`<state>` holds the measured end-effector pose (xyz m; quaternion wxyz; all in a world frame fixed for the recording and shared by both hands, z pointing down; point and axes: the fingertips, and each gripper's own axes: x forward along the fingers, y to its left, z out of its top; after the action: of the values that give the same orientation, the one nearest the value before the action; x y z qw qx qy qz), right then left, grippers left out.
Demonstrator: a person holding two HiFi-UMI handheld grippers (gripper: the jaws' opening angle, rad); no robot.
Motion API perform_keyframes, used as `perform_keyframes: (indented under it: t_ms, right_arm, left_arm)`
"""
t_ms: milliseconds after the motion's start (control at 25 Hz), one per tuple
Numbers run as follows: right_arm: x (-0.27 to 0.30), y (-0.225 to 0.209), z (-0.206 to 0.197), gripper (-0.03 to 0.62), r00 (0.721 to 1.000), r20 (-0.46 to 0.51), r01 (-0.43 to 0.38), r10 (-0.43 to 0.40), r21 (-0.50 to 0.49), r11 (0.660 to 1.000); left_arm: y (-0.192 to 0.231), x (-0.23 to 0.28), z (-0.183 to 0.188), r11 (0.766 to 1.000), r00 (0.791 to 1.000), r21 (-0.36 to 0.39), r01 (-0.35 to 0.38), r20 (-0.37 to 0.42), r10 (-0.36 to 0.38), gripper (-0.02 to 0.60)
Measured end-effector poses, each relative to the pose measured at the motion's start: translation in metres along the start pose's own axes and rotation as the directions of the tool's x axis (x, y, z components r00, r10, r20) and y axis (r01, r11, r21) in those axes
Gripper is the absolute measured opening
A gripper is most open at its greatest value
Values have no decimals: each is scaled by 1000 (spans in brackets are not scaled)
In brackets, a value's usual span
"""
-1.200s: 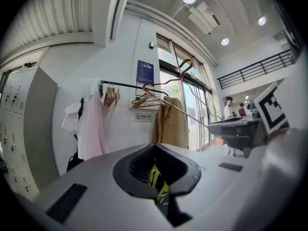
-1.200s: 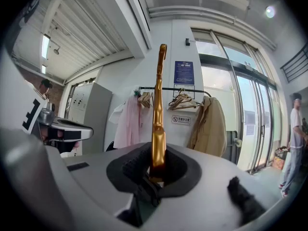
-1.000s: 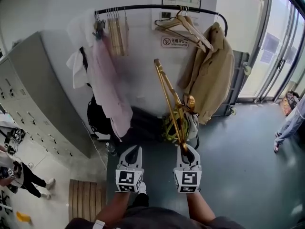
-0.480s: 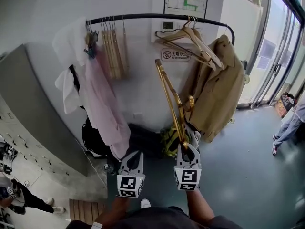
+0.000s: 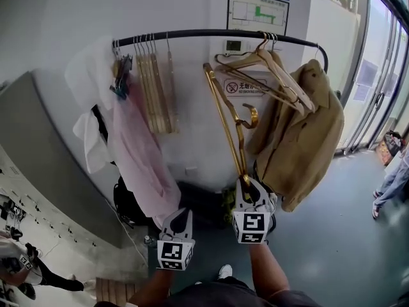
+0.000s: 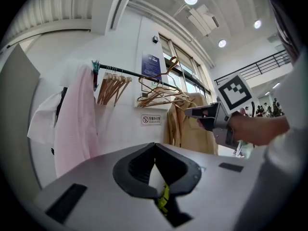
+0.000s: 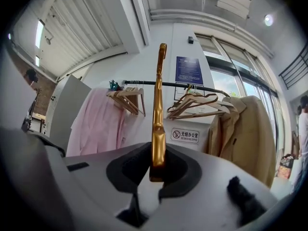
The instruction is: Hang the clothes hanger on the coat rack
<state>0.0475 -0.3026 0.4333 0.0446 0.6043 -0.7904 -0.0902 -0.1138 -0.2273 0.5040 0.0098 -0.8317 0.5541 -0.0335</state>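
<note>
Right gripper (image 5: 251, 188) clamps gold hanger (image 5: 225, 120) (hook seemingly below rack (image 5: 192, 34)).

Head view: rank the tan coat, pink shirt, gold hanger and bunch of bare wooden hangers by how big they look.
1. tan coat
2. pink shirt, close behind
3. gold hanger and wooden hanger bunch: unranked, since the gold one is longer but thinner, and nearer the camera.

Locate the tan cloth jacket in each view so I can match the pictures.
Head view: the tan cloth jacket hangs right of centre, under the right end of the black rail.
Left gripper view: just right of centre.
Right gripper view: far right.
Shared landmark: the white no-smoking wall sign, left of the jacket in every view.
</note>
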Motion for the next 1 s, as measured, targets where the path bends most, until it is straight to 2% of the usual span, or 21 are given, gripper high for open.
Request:
perform_keyframes:
  t_ms: [320, 560, 760, 1000]
  right_arm:
    - [89, -26, 17, 55, 997, -14, -75, 75, -8, 997]
    - [147, -50, 48, 55, 995, -30, -100, 100, -14, 995]
    - [190, -69, 76, 55, 994, -66, -87, 85, -29, 996]
    - [220, -79, 104, 55, 993, -101, -62, 59, -30, 998]
  left_arm:
    - [21, 66, 8, 997, 997, 0, -82, 3, 82, 9]
    - [27, 87, 4, 994, 994, -2, -111, -18, 111, 9]
    - [42, 98, -10, 995, 994, -28, -99, -41, 98, 9]
    - [59, 106, -4, 999, 999, -30, -46, -14, 45, 9]
